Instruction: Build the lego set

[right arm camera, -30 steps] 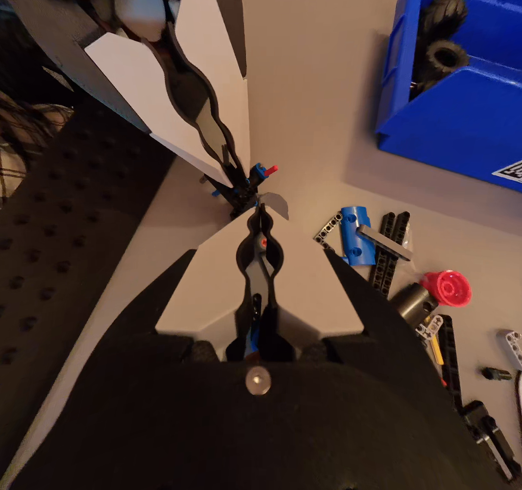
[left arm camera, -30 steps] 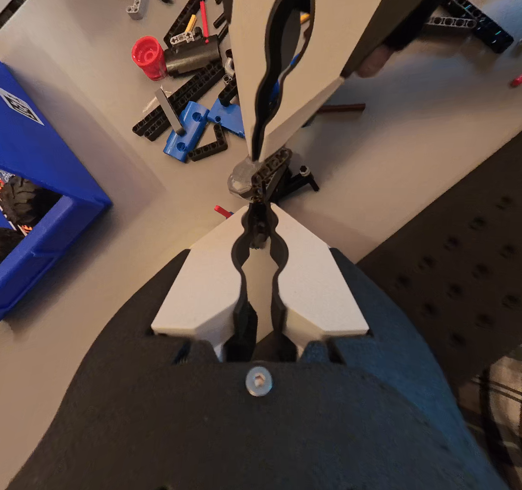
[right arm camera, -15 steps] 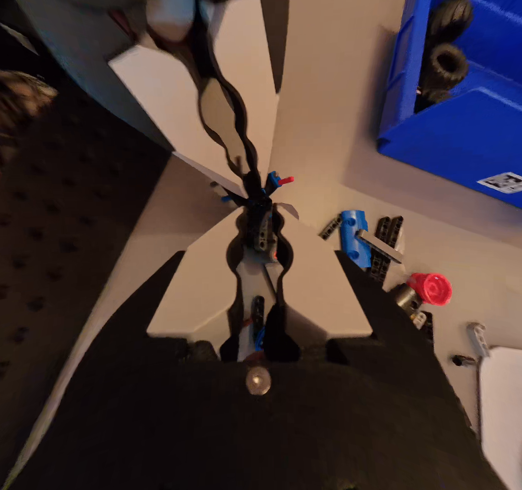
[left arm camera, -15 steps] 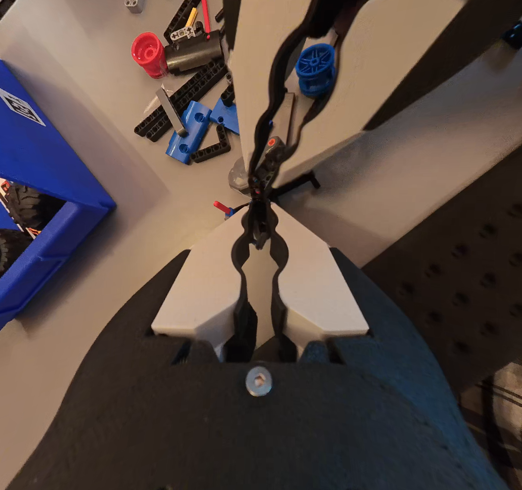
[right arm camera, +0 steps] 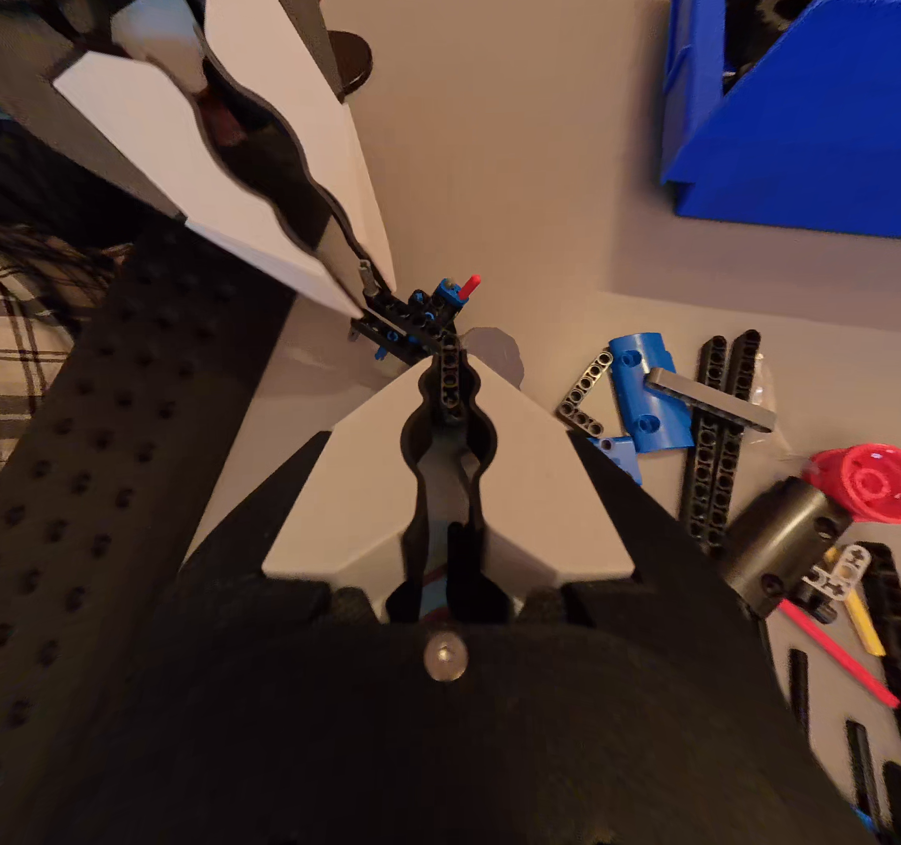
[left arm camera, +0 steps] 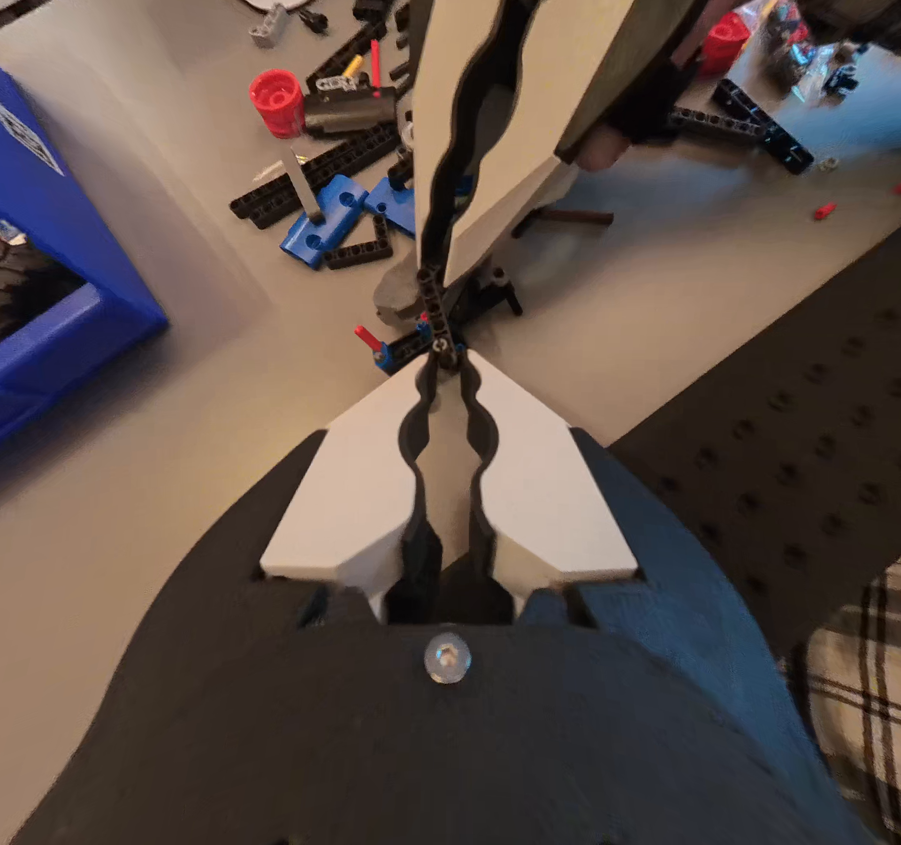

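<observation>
A grey table (left arm camera: 146,504) is strewn with lego parts. At the left a blue bin (left arm camera: 58,285) with tyres (right arm camera: 780,2) is seen, then a red hub (left arm camera: 275,100), black beams (left arm camera: 331,173) and blue panels (left arm camera: 326,222). In the middle, a small black assembly (right arm camera: 414,314) with a red pin (right arm camera: 469,286) is pinched at one end by the left gripper (left arm camera: 444,363), its jaws closed on it. A black beam (left arm camera: 434,305) is clamped in the right gripper (right arm camera: 451,383), also closed, and meets the assembly. At the right lies a dark perforated mat (left arm camera: 780,431).
</observation>
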Demonstrator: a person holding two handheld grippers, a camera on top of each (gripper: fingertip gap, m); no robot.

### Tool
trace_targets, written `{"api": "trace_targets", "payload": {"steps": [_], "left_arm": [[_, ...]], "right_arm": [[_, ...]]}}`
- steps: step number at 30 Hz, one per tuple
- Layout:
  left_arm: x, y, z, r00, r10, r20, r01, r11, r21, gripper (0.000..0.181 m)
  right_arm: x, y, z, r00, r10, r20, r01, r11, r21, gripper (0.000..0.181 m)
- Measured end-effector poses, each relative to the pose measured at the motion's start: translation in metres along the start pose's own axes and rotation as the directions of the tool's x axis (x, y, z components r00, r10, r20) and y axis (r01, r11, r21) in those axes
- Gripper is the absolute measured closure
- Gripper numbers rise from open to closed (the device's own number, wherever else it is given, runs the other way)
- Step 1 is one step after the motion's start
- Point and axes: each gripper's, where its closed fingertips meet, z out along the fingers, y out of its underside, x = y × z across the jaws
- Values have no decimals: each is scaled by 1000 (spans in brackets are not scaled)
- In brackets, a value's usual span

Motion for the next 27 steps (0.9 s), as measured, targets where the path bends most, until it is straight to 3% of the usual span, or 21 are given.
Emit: {"api": "trace_targets", "payload": {"steps": [8,15,18,27], "left_arm": [[-2,-1,-1,1000,22,-3,-23,999,-27,175],[-6,0,2,1000,10,10,-10,999,-53,176],[-7,0,2,1000,6,15,-5,998,-59,176],[-10,-5,-2,1000,-17,5,17,998,-57,176]], "right_arm": [[0,3,4,1000,-1,26,2,999,-46,176],[0,-8,-7,993,-120,-20,118,990,-82,163],[2,-9,-8,984,-172,-47,167,982,-91,180],[9,-9,3,985,-168,-33,163,979,-119,181]]}}
